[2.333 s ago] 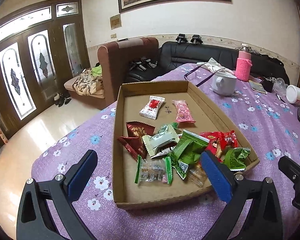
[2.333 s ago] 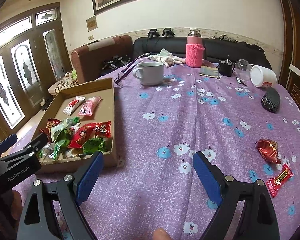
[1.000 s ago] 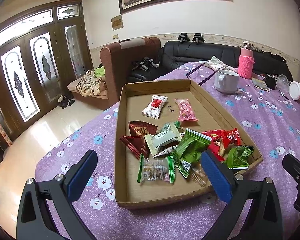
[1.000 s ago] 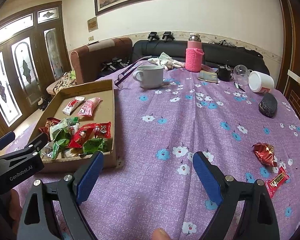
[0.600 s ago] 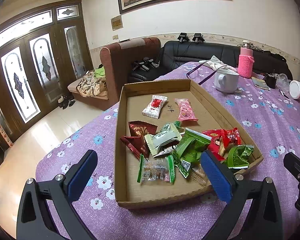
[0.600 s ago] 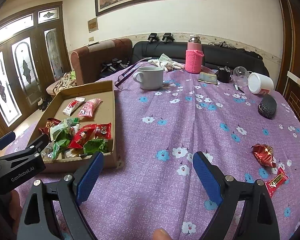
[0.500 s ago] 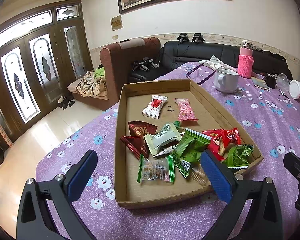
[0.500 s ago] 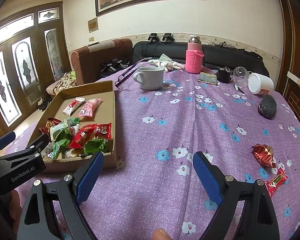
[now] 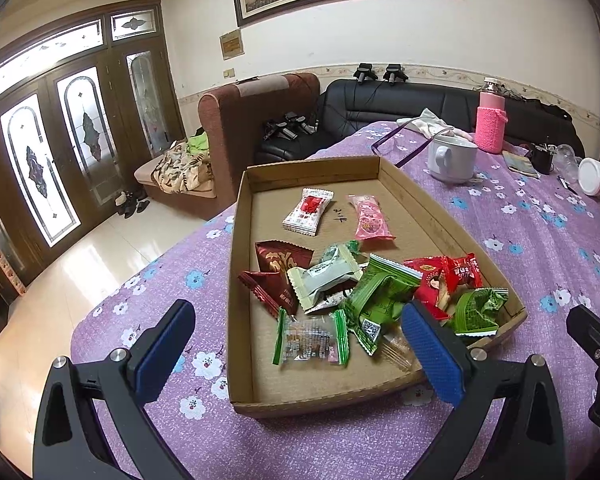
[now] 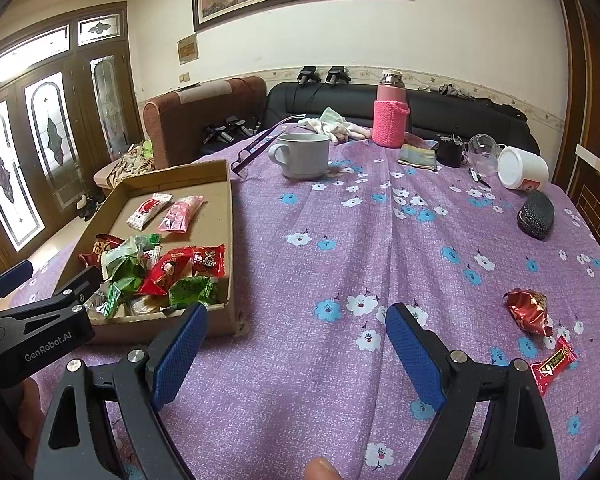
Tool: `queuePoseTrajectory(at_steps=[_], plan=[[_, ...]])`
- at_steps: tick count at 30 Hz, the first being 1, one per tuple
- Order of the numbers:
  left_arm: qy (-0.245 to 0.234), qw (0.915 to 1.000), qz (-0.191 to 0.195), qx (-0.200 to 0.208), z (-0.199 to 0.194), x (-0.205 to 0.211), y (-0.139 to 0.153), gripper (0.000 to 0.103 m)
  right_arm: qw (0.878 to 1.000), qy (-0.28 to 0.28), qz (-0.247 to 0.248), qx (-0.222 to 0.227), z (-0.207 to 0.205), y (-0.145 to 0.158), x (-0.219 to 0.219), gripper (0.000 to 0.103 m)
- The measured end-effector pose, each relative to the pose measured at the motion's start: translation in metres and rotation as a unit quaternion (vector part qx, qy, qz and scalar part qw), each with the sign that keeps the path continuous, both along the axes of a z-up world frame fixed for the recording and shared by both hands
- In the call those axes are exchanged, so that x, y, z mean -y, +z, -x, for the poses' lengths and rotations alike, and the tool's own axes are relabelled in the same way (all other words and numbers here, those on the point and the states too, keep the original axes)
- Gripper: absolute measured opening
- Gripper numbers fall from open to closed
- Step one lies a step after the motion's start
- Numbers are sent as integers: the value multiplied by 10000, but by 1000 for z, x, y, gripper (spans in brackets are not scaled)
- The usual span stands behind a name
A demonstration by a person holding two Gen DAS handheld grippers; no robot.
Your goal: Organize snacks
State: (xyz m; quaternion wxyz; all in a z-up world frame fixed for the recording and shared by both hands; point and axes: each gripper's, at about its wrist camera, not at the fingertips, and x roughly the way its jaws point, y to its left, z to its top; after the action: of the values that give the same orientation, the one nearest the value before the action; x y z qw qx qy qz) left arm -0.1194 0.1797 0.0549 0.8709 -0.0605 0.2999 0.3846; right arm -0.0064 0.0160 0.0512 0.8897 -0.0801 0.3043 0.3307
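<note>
The left gripper [image 9: 296, 344] hovers over the near edge of the cardboard tray [image 9: 236, 264], fingers spread wide and holding nothing. Wrapped snacks [image 9: 380, 292] crowd the tray's near half; its far half holds only two packets. The right gripper [image 10: 296, 344], fingers also released, faces a bare stretch of purple floral table [image 10: 380, 248]. Two red snacks [image 10: 530, 312] lie loose near the table's right edge, well apart from the tray.

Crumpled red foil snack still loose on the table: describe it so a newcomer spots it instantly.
Start at the cardboard tray on the purple floral tablecloth, then cross to the cloth's near right side. The crumpled red foil snack lies there; unlike the flat red packet just nearer the camera, it is puffy, shiny and wrinkled.
</note>
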Motion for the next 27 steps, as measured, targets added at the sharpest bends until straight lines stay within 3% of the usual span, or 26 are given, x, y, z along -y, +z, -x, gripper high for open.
queuePoseTrajectory(at_steps=[27], plan=[[1,10000,-8,-22,0,-1,0,103,10000,6,-4,32,2,0,0,93]])
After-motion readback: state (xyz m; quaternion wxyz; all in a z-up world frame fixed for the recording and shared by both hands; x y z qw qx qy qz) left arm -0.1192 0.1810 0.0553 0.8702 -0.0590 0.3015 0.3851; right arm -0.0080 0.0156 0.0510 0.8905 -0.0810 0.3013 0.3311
